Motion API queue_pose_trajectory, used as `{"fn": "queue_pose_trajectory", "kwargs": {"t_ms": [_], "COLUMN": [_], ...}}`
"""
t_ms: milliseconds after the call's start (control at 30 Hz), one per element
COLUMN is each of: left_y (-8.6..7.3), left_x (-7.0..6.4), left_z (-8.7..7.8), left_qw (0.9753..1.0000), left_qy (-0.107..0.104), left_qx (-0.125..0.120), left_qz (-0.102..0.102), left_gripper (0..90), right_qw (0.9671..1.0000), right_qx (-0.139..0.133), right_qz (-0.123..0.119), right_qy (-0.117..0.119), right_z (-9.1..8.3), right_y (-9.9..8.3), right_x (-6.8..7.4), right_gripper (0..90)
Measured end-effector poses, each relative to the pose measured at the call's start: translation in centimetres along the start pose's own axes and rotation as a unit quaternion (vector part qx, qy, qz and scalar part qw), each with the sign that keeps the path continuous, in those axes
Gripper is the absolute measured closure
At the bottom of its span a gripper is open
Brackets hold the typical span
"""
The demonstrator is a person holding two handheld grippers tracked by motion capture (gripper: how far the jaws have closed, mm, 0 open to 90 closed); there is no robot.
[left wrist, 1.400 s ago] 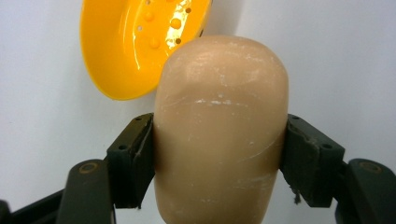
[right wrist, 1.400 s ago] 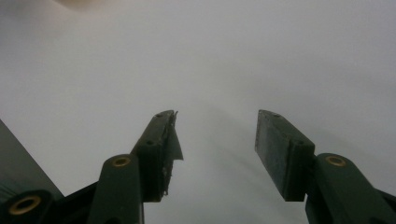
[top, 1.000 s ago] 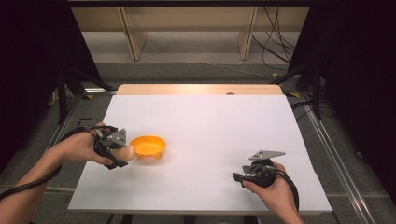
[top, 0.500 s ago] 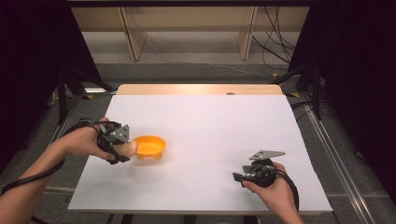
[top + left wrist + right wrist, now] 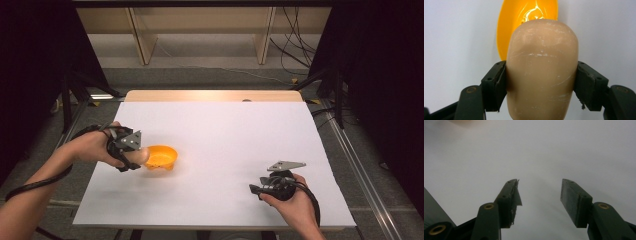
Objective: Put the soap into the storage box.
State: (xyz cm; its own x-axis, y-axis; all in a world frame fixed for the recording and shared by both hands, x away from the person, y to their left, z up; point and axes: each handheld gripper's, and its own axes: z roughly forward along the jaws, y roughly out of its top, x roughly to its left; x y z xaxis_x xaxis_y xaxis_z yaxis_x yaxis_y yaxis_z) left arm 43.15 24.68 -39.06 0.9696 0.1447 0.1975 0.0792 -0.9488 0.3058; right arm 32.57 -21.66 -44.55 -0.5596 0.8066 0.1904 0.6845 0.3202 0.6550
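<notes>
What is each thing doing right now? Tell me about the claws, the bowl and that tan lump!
Left gripper: shut on the tan lump, one jaw pressed to each side.
Tan lump: held off the table, its rounded end pointing at the bowl.
Orange bowl: upright on the white table, nothing visible inside it.
Right gripper: open, jaws apart with nothing between them, low over the table.

In the left gripper view, the beige loaf [image 5: 541,70] hides most of the orange bowl [image 5: 506,30] at 12 o'clock, and the bottom edge cuts off the loaf's lower end.
</notes>
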Motion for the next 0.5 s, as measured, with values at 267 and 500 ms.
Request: {"fn": "queue_pose_trajectory", "kwargs": {"t_ms": [267, 500], "left_y": [0.5, 1.0], "left_x": [0.6, 1.1], "left_z": [0.3, 0.7], "left_qw": [0.9996, 0.9984], "left_qy": [0.001, 0.000], "left_qx": [0.004, 0.002], "left_qz": [0.027, 0.056], "left_gripper": [32.0, 32.0], "right_qw": [0.9997, 0.9995], "right_qx": [-0.009, 0.003], "right_qz": [-0.005, 0.025], "right_qy": [0.021, 0.020], "right_z": [0.0, -0.3], "right_y": [-0.1, -0.3], "right_x": [-0.3, 0.1], "right_gripper": [48.8, 48.8]}}
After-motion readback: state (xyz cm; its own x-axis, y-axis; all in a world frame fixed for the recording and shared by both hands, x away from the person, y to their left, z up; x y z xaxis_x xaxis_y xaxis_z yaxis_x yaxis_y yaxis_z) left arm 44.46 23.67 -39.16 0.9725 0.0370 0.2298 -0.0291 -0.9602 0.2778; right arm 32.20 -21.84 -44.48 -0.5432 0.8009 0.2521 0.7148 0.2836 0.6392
